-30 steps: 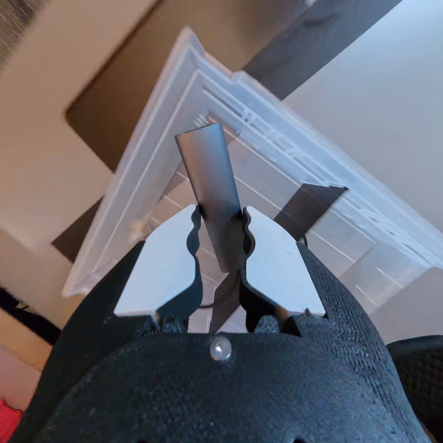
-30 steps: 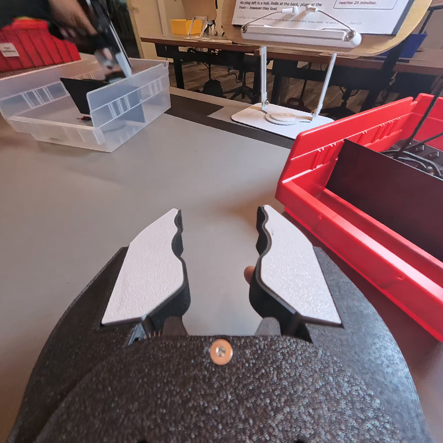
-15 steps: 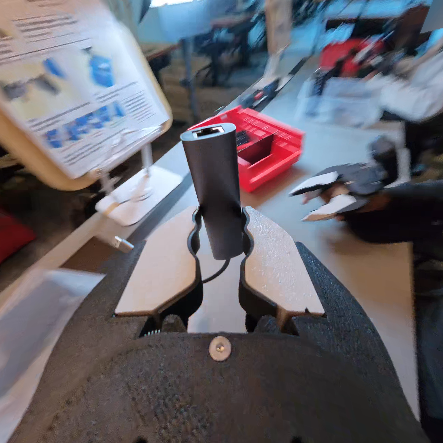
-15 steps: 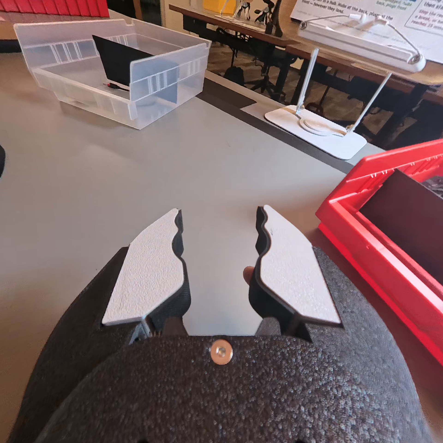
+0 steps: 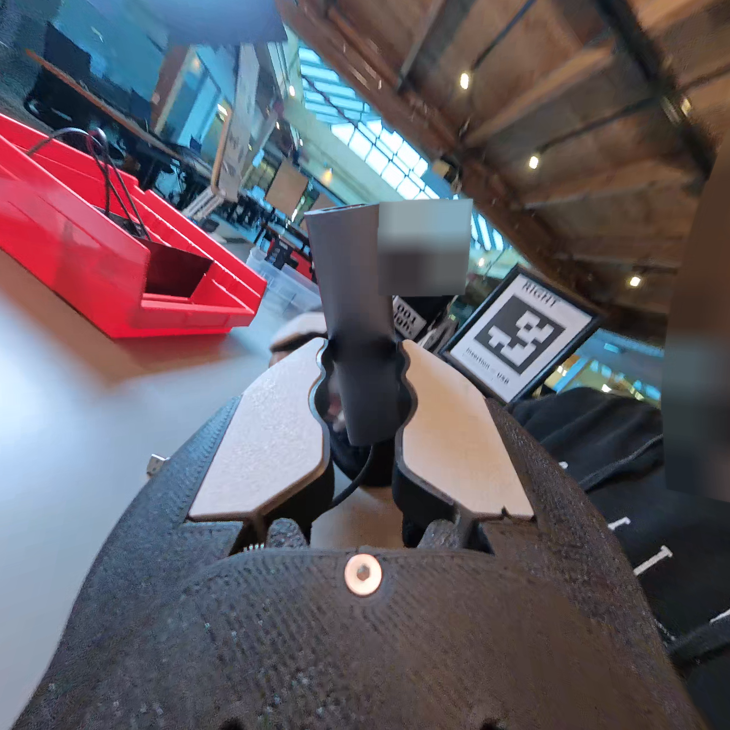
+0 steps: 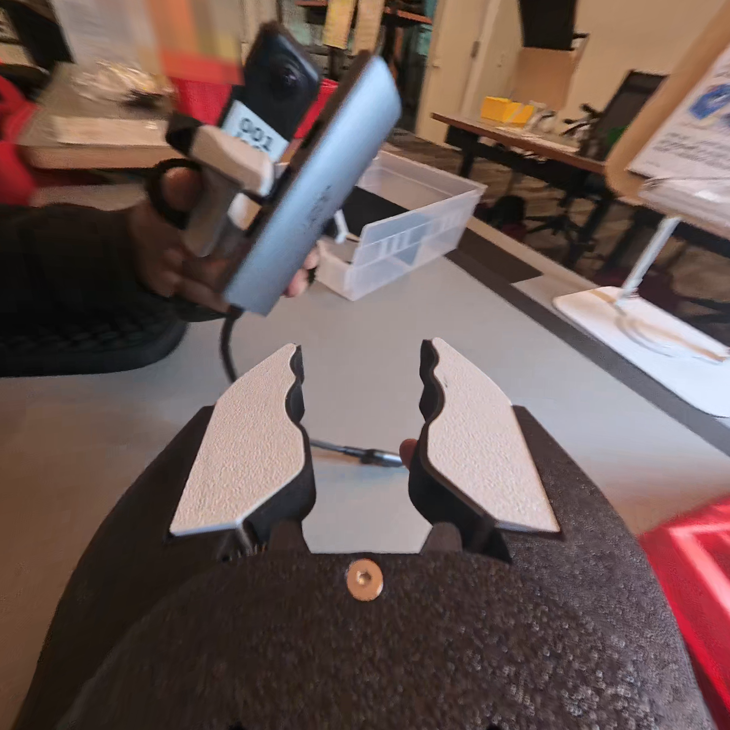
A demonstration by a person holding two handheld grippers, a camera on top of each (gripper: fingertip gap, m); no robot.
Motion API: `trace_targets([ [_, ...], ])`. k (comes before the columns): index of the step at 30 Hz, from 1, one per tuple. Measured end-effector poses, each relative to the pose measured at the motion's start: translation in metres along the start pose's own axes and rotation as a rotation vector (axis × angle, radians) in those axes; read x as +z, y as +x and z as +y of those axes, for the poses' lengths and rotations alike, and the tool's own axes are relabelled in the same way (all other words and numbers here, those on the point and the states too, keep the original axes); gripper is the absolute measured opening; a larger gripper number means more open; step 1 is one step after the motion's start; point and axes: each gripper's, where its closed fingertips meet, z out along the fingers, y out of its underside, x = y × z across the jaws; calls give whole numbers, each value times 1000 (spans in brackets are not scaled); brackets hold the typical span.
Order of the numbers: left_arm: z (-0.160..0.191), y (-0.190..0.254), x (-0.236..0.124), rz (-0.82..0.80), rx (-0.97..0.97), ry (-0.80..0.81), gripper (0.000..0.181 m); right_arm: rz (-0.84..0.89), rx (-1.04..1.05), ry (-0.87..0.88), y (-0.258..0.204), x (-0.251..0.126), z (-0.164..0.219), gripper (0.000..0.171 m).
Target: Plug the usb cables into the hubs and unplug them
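Note:
My left gripper is shut on a grey USB hub, which stands up out of the jaws. In the right wrist view the hub is held in the air, tilted, to the upper left in front of my right gripper. The right gripper is open and empty, low over the grey table. The hub's black cable hangs down, and its plug lies on the table between my right fingers. One right gripper finger shows behind the hub in the left wrist view.
A red bin with black cables sits on the table, and its corner shows at the lower right. A clear plastic bin stands at the back. A white stand base and a framed marker sign are nearby. Tip to tip, the grippers are about 6 cm apart.
My left gripper has carried the hub from above the clear bin across to in front of the right gripper. The right gripper has turned left toward it and stayed open.

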Motion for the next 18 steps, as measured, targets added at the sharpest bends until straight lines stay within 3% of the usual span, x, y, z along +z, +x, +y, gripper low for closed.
trace_targets([
  [6, 0, -12, -2, -7, -72, 124, 31, -163, 79, -44, -44, 22, 21, 57],
  [10, 8, -10, 3, -32, -16, 87, 31, -168, 55, -36, -56, 29, 22, 39],
  [12, 4, -15, 0, -84, 4, 99, 31, -138, 8, -34, -52, 26, 22, 4],
  [16, 4, -26, -11, -191, 80, -4, 36, -33, -126, -88, -26, 10, 21, 3],
  [18, 12, -38, -20, -300, 205, -158, 39, 51, -245, -152, -6, -2, 23, 3],
])
